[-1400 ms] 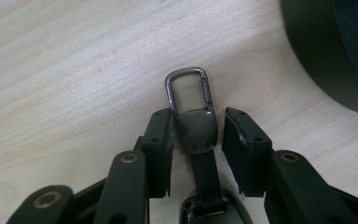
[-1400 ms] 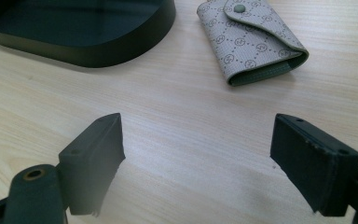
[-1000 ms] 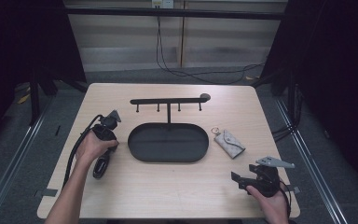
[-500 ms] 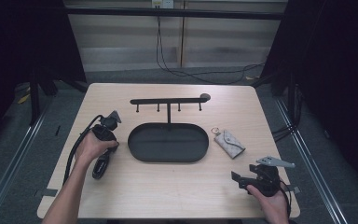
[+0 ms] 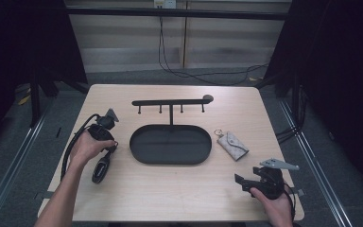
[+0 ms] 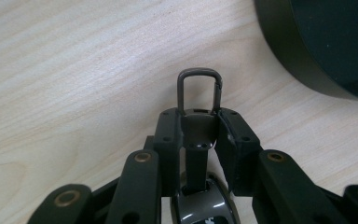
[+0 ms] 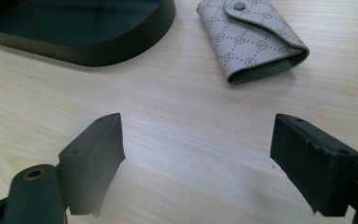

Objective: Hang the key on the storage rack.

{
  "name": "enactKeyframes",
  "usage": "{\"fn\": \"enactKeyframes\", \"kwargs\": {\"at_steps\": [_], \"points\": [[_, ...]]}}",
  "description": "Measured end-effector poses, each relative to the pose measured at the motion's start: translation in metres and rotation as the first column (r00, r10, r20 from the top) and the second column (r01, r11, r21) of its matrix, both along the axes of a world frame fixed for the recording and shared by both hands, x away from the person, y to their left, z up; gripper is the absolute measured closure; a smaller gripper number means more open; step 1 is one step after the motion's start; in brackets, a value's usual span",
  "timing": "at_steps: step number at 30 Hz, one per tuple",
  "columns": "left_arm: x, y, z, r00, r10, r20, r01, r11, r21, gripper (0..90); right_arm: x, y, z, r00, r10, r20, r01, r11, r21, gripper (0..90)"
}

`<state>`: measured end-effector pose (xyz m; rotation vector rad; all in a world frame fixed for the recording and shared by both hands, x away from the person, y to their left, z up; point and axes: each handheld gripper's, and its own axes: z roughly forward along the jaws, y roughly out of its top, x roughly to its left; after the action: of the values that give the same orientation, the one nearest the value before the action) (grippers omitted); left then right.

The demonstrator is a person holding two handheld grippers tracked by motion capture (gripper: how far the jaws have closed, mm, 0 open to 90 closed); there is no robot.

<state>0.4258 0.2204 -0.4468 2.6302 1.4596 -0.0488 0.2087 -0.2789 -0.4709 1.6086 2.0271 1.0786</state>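
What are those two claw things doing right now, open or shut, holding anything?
Left gripper: shut on a dark key fob, clamped just below its metal clip.
Right gripper: open, holding nothing; the grey key pouch lies ahead, untouched.

Black grippers [image 5: 260, 182], brass-coloured rivets, black jaws, trailing cables.

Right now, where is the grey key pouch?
In the high view the key pouch lies on the table's right half, just right of the oval tray, ahead of the open right claw.
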Motion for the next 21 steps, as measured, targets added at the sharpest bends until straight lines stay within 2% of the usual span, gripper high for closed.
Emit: {"fn": "enactKeyframes", "kwargs": {"at_steps": [9, 11, 13, 19, 21], "points": [[-0.003, -0.001, 0.017, 0.9996, -0.022, -0.015, 0.022, 0.9997, -0.009, 70.6, 0.000, 0.000, 0.000, 1.0000, -0.003, -0.002, 0.003, 1.000, 0.000, 17.2], [-0.004, 0.000, 0.020, 0.9999, -0.012, -0.011, 0.012, 0.9997, -0.022, 70.7, 0.000, -0.001, -0.001, 1.0000, -0.004, -0.003, 0.004, 1.000, -0.002, 17.2], [-0.005, 0.001, 0.023, 0.9997, -0.023, -0.011, 0.023, 0.9995, -0.020, 70.7, 0.000, -0.001, -0.001, 1.0000, -0.007, -0.005, 0.007, 1.000, -0.001, 16.8], [-0.007, 0.003, 0.034, 0.9999, -0.011, 0.008, 0.011, 0.9997, -0.023, 70.7, 0.000, -0.001, -0.001, 0.9999, -0.012, -0.010, 0.012, 1.000, -0.001, 16.7], [-0.009, 0.005, 0.038, 0.9998, -0.016, 0.011, 0.017, 0.9993, -0.034, 70.7, 0.000, -0.001, -0.001, 0.9998, -0.015, -0.011, 0.015, 1.000, 0.000, 16.7]]}}
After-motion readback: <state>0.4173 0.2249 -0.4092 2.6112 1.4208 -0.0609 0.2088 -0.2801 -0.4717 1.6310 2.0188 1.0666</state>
